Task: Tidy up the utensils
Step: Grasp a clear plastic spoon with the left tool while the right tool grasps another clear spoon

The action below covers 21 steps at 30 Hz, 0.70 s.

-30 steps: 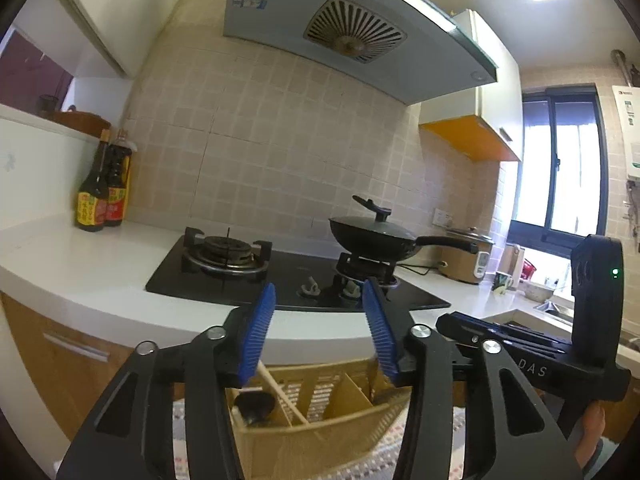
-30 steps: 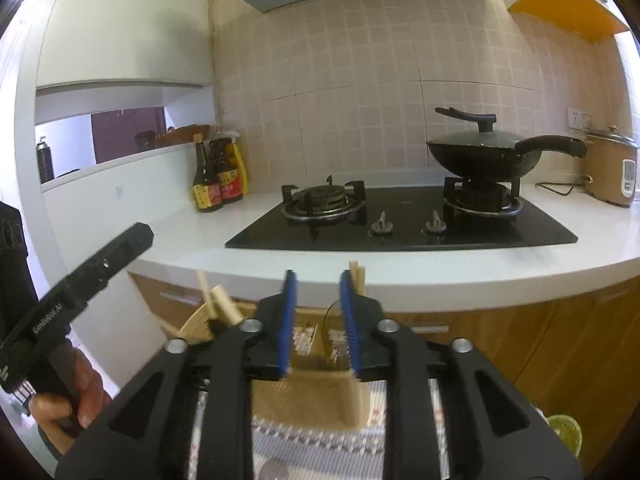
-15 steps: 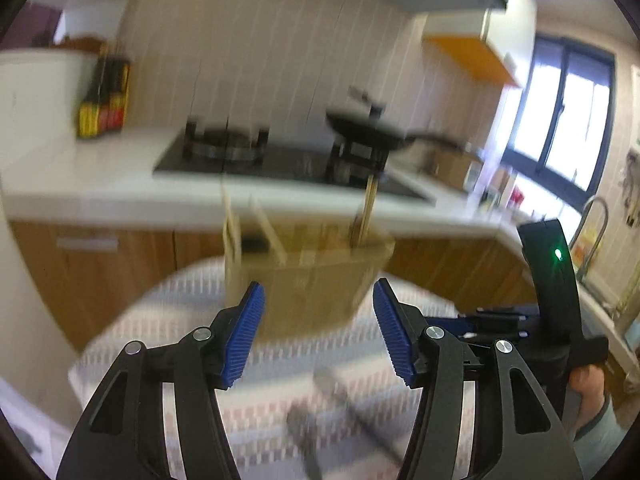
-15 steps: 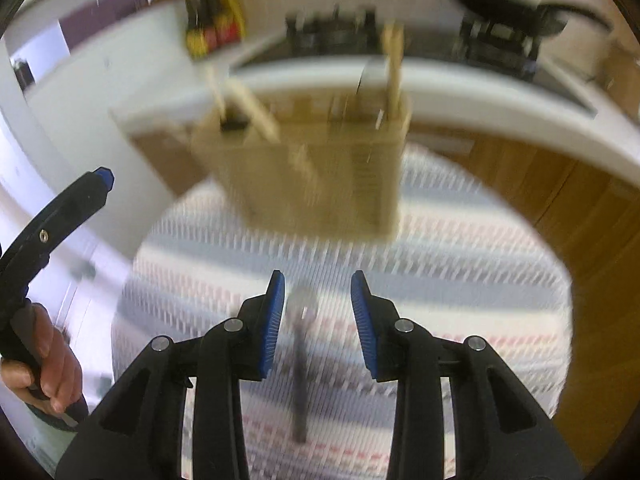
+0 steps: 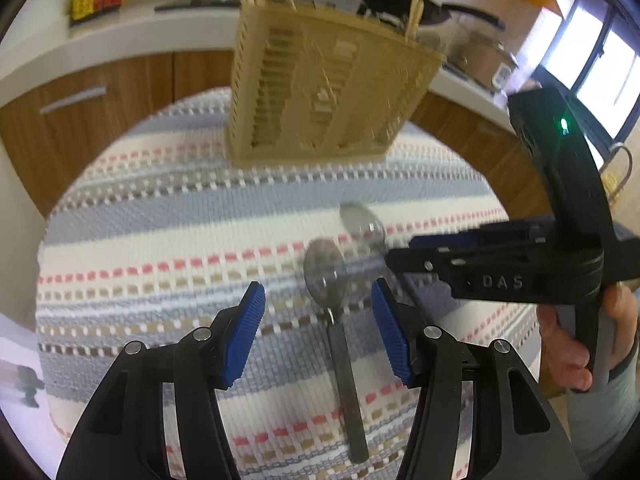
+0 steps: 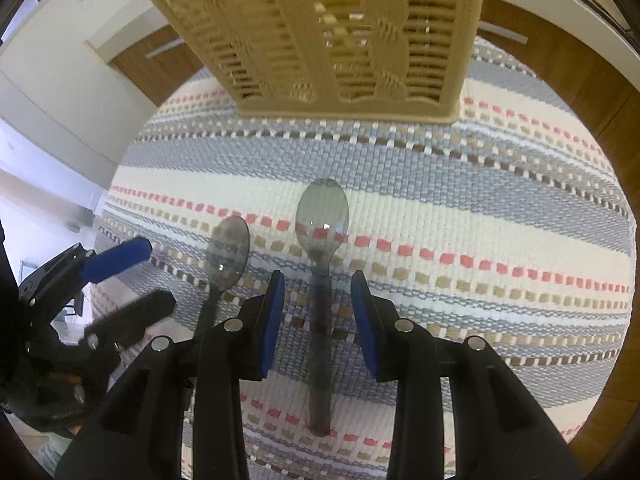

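I had both grippers angled down over the striped mat [image 6: 460, 168], with the beige utensil basket [image 6: 332, 32] standing upright at the mat's far edge, wooden sticks poking out of its top. Two metal spoons lay flat on the mat in front of the basket, side by side and apart, bowls toward it. My right gripper [image 6: 318, 304] hovered over the right spoon [image 6: 322, 224]; its handle ran between the blue pads, which stood clear of it on both sides, jaws partly open after widening a little. My left gripper [image 5: 318, 326] hung over the left spoon [image 5: 325, 276], jaws open after widening slightly, the spoon's neck between the pads and nearer the right one, untouched. The right spoon's bowl lay just beyond the left spoon's, nearer the basket.
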Motion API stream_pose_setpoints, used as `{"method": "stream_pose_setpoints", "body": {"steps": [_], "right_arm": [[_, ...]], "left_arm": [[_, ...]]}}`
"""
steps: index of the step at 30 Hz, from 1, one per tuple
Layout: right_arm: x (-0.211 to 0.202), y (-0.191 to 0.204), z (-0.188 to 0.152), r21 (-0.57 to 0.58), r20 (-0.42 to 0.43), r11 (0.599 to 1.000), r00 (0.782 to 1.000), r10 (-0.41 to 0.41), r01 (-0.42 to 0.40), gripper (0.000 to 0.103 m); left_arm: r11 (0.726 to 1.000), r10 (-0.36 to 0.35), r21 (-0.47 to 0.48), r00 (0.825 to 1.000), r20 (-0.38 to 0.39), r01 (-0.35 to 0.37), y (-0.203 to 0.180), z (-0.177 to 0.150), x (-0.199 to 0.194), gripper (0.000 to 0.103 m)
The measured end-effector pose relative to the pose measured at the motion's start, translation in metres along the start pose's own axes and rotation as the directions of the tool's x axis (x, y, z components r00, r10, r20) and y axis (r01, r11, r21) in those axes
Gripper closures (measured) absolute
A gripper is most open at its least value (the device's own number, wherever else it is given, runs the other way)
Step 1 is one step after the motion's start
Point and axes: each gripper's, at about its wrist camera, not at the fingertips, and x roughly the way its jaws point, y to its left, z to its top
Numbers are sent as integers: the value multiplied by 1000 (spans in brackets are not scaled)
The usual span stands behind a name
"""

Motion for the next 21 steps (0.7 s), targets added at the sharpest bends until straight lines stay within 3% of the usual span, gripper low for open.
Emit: {"method": "stream_pose_setpoints", "body": {"steps": [9,14,21], "right_arm": [[9,15,2,-31,-11,999,999,-39,39,86],[21,30,1,-74,-2,993,996,-91,90,93],[17,17,-8,-60,4,994,995,-96,96,93]], "left_arm": [[996,39,82,994,-101,-31,-17,-11,19,54],[990,88,121,986,-143,-71,-27,-14,34,65],[972,163,196,975,-152,-132,-48,-11,48,67]]}}
